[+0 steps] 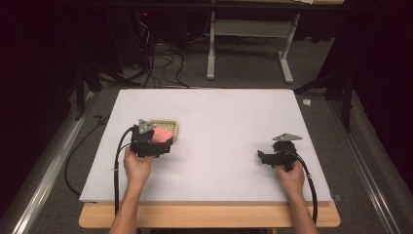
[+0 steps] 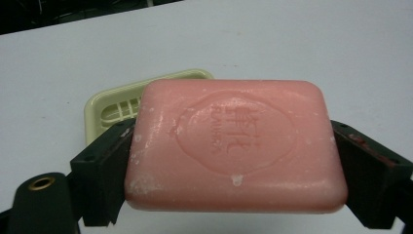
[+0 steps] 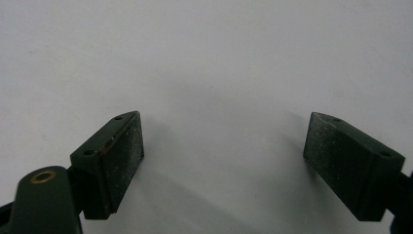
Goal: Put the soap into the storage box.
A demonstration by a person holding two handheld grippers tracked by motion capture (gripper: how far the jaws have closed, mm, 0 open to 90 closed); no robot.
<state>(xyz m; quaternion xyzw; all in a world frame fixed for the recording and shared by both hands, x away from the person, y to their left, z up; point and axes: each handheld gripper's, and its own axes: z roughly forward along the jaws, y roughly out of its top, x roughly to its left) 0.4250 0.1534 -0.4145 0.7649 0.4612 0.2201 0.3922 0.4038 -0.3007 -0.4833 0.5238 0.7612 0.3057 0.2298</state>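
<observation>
Hands come in from the bottom of the high view; the left gripper [image 1: 157,139] carries a pink rectangular bar of soap [image 1: 163,135] at the near edge of a pale yellow-green slotted plastic soap dish [image 1: 171,126] on the white table [image 1: 229,122], well apart from the right gripper [image 1: 267,158]. Left gripper view: both jaws clamp the soap's short ends, stamped face up, the dish just behind; right gripper view: jaws spread wide over bare white table, holding nothing.

A white sheet [image 1: 219,141] covers the wooden table [image 1: 209,215]; beyond lie grey carpet [image 1: 248,63], tangled cables [image 1: 160,58], a white desk frame [image 1: 251,44], darkness.
</observation>
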